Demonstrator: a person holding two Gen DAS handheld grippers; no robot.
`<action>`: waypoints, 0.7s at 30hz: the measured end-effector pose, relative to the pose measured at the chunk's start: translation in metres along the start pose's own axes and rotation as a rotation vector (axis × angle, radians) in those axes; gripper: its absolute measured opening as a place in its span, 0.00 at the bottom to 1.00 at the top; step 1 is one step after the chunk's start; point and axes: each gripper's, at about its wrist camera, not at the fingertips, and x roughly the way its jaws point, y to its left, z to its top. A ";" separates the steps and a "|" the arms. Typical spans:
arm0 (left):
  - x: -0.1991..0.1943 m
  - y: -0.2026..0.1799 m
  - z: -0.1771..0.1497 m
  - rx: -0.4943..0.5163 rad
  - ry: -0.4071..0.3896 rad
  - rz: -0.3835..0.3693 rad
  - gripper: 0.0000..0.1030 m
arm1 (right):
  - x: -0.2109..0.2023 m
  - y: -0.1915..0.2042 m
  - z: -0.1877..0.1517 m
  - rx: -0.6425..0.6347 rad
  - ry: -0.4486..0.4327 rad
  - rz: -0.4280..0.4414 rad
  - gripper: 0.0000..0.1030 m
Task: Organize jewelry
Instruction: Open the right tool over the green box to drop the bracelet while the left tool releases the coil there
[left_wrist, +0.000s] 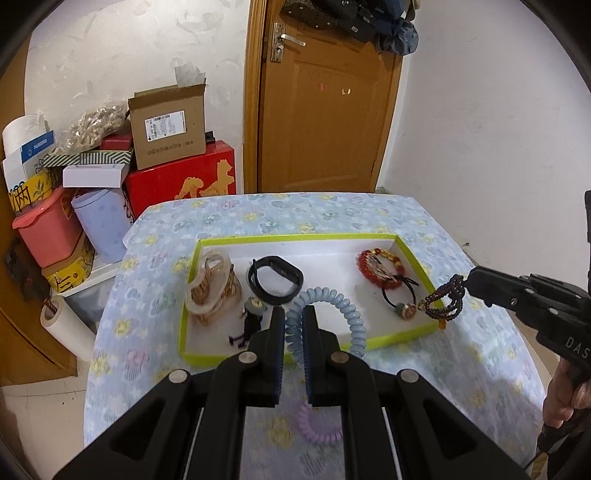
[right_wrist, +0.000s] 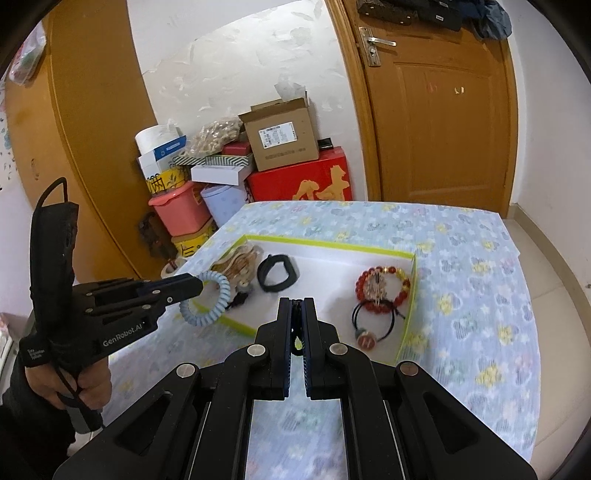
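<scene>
A white tray with a lime-green rim (left_wrist: 295, 238) (right_wrist: 332, 245) lies on the flowered tablecloth. In it are a red bead bracelet (left_wrist: 376, 267) (right_wrist: 382, 286), a black hair tie with a charm (left_wrist: 400, 301) (right_wrist: 369, 325), a black band (left_wrist: 275, 280) (right_wrist: 277, 273) and a beige bundle (left_wrist: 214, 288). My left gripper (left_wrist: 293, 314) (right_wrist: 201, 286) is shut on a pale blue spiral hair tie (left_wrist: 332, 310) (right_wrist: 207, 299) above the tray's near edge. My right gripper (right_wrist: 297, 306) (left_wrist: 466, 282) is shut on a dark beaded bracelet (left_wrist: 445, 301) (right_wrist: 297, 343) at the tray's right edge.
A purple spiral hair tie (left_wrist: 319, 428) lies on the cloth near me. A small dark charm figure (left_wrist: 251, 317) lies in the tray's front. Boxes and tubs (left_wrist: 110, 166) are stacked left of the table. A wooden door (left_wrist: 325, 110) stands behind.
</scene>
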 end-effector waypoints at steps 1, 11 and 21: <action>0.005 0.001 0.002 0.000 0.005 0.002 0.09 | 0.003 -0.001 0.002 0.002 0.002 0.000 0.05; 0.050 0.009 0.008 -0.010 0.063 0.010 0.09 | 0.049 -0.020 0.003 0.049 0.075 0.020 0.05; 0.078 0.010 -0.001 -0.006 0.124 0.006 0.09 | 0.082 -0.031 -0.012 0.076 0.158 0.038 0.05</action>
